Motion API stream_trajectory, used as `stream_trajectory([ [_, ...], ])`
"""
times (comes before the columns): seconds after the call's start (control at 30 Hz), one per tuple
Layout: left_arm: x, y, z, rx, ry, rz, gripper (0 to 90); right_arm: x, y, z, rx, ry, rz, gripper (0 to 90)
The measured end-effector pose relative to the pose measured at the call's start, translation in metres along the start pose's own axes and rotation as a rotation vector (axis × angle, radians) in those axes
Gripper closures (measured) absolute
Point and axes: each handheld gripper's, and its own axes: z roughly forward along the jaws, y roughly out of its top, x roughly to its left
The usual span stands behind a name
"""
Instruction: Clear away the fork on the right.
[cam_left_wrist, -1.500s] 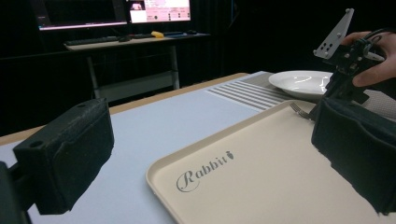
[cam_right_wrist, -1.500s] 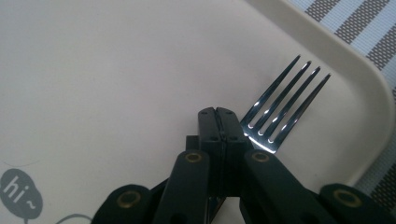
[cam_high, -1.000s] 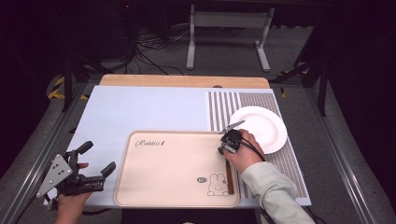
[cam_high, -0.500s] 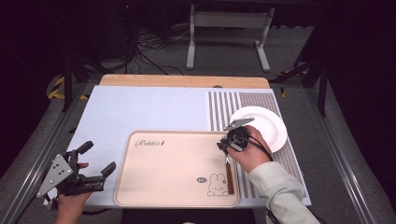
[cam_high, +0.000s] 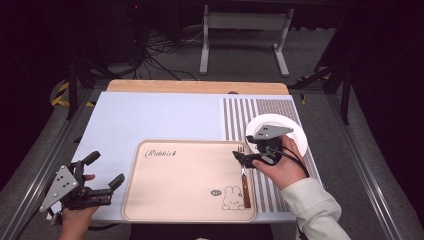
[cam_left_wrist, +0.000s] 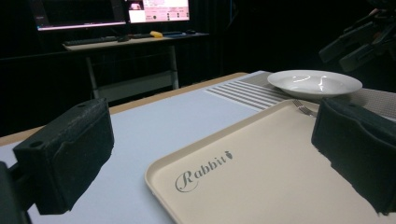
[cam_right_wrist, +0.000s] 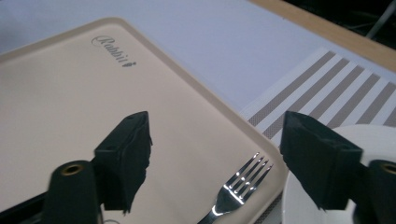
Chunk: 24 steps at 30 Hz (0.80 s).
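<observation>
Lying along the tray's (cam_high: 190, 180) three-o'clock rim, the fork (cam_high: 244, 180) sits released beneath the right hand-held gripper (cam_high: 245, 159), whose jaws have just been opening and stand spread; the left hand-held gripper (cam_high: 102, 172) waits spread at eight o'clock.

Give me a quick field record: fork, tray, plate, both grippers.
fork: lies on the tray by its right edge, tines toward the plate
tray: beige, on the light mat
plate: white, empty, right of the tray on the striped mat
right gripper: jaws just opened, above the fork, nothing between them
left gripper: open, off the tray's left, holding nothing
</observation>
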Motion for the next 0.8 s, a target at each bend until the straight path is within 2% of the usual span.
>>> stream_trajectory([
  [0.17,0.001,0.000,0.000,0.002,0.000,-0.001,0.0,-0.001,-0.002,-0.016,-0.081,0.015,-0.046,15.1],
  [0.27,0.000,0.000,0.000,-0.001,0.000,-0.002,0.0,-0.002,-0.004,-0.027,-0.122,0.017,-0.058,12.5],
  [0.43,0.000,0.000,0.000,-0.001,0.000,-0.003,0.0,-0.007,-0.009,-0.043,-0.171,0.019,-0.072,10.7],
  [0.5,0.000,0.000,0.000,-0.001,0.000,-0.004,0.0,-0.009,-0.012,-0.048,-0.175,0.010,-0.064,10.2],
  [0.63,0.001,0.000,0.000,0.002,-0.001,-0.003,0.0,-0.014,-0.018,-0.055,-0.203,0.005,-0.079,9.0],
  [0.7,0.001,0.000,0.000,0.003,-0.001,-0.003,0.0,-0.018,-0.026,-0.063,-0.248,0.008,-0.097,8.3],
  [0.8,0.000,0.000,0.000,0.002,-0.001,-0.002,0.0,-0.021,-0.032,-0.068,-0.285,0.012,-0.104,7.8],
])
